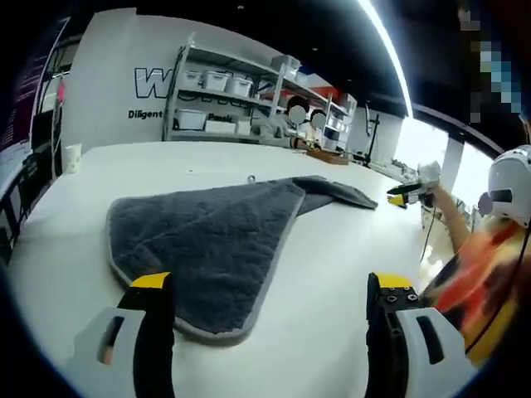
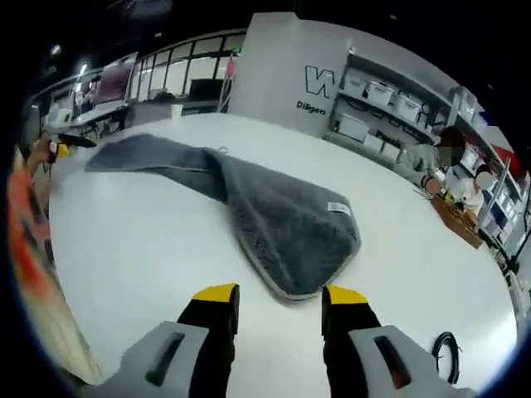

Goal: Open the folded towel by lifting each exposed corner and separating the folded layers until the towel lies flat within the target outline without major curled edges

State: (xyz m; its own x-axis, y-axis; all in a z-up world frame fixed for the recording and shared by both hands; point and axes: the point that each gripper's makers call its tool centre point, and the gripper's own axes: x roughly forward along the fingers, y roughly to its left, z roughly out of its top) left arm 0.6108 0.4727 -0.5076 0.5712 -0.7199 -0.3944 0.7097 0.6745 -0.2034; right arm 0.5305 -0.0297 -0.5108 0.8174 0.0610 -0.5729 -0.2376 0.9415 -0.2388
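white surface (image 1: 332, 249) before storage shelves (image 1: 224, 104), grey towel (image 1: 207, 240) lying folded across it, left hand-held gripper (image 1: 270, 290) released wide over towel's near corner, right hand-held gripper (image 2: 280, 300) released just short of its rounded edge

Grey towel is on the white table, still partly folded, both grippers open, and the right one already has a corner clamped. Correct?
Not quite: the right gripper has nothing clamped. In the right gripper view its jaws stand open just short of the grey towel corner. The rest holds: the towel lies partly folded on the white table, and the left gripper is open.
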